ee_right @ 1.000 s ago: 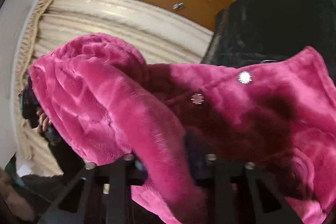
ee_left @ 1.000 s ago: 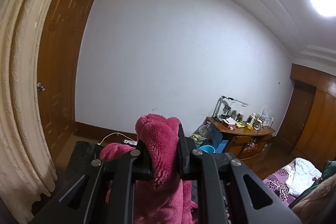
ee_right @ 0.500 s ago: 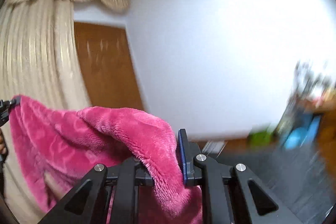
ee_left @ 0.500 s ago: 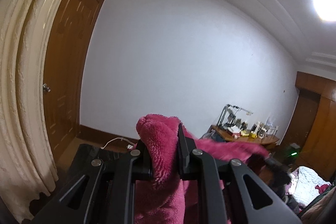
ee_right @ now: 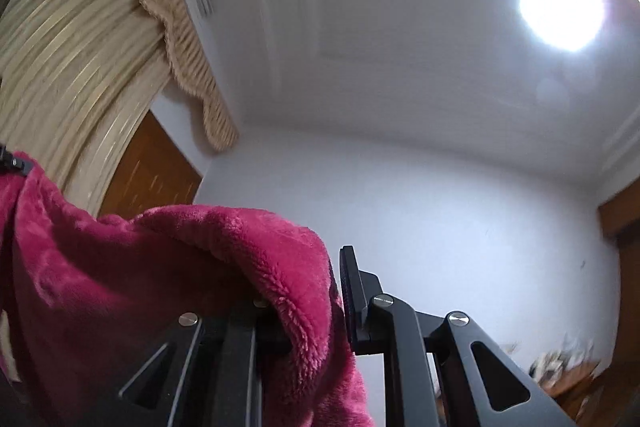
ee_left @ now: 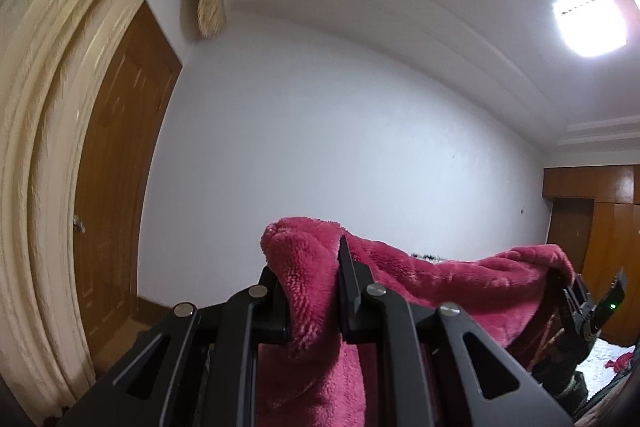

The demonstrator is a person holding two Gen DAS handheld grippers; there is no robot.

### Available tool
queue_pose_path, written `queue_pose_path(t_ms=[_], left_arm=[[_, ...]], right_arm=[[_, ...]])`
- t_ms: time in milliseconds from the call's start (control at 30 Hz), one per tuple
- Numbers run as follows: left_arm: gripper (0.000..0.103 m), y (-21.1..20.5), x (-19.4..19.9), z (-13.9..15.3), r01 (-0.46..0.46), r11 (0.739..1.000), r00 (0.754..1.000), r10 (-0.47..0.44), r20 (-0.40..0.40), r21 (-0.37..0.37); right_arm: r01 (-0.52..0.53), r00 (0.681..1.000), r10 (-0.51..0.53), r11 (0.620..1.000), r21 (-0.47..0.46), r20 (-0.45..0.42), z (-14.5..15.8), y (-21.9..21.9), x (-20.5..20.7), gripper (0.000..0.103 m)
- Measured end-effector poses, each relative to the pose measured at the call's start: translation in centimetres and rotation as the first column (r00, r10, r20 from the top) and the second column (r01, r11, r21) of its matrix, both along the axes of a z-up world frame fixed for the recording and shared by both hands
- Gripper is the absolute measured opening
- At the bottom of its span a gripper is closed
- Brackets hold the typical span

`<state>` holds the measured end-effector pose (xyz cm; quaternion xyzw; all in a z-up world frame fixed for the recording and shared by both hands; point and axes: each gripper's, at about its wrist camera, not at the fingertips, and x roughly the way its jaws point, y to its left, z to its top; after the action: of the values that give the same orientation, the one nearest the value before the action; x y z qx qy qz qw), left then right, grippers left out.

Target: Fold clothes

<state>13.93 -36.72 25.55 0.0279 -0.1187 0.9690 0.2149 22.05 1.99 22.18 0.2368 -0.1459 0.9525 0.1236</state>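
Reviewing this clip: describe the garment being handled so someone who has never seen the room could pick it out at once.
Below the white wall and the cream curtain hangs a pink fleece garment, stretched in the air between the left gripper and the right gripper, each shut on an edge. Its plush, deep pink pile matches nothing else nearby.

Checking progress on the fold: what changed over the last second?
The right gripper swung up from pointing at the dark surface toward the ceiling, lifting the pink fleece garment into a span. The left gripper tilted up slightly. Both kept their grip.
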Motion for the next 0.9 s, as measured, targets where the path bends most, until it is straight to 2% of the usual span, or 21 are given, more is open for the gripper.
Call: queue_pose_path(t_ms=[133,267,433,533,633,733,900], left_arm=[[0.018,0.2,1.7,1.2,-0.034,0.999,0.997,0.032,-0.068,-0.021],[0.018,0.1,0.9,0.9,-0.033,0.999,0.998,0.032,-0.051,-0.017],[0.018,0.8,-3.1,-1.3,-0.037,0.999,0.997,0.039,0.060,-0.030],[0.018,1.5,-6.7,-3.6,-0.027,0.998,0.988,0.035,0.147,-0.058],[0.019,2.5,-10.9,-7.1,-0.016,0.996,0.962,0.040,0.270,-0.091],[0.019,3.4,-15.7,-10.9,0.008,0.994,0.922,0.033,0.386,-0.104],[0.019,4.8,-22.7,-16.0,0.035,0.989,0.860,0.044,0.509,-0.146]], right_arm=[[0.047,0.998,-0.043,0.996,0.074,-0.054,0.2,-1.6,2.9,0.018],[0.041,0.999,-0.040,0.996,0.083,-0.017,-0.4,-2.0,3.3,0.018],[0.073,0.993,-0.083,0.991,0.115,0.084,-2.9,-2.5,0.7,0.018],[0.072,0.981,-0.088,0.993,0.097,0.172,-4.8,-1.8,-1.7,0.018],[0.077,0.953,-0.093,0.995,0.066,0.288,-7.4,-0.5,-5.2,0.018],[0.086,0.906,-0.086,0.996,0.019,0.415,-10.8,1.3,-9.9,0.018],[0.134,0.825,-0.077,0.989,-0.062,0.560,-15.6,4.2,-17.3,0.018]])
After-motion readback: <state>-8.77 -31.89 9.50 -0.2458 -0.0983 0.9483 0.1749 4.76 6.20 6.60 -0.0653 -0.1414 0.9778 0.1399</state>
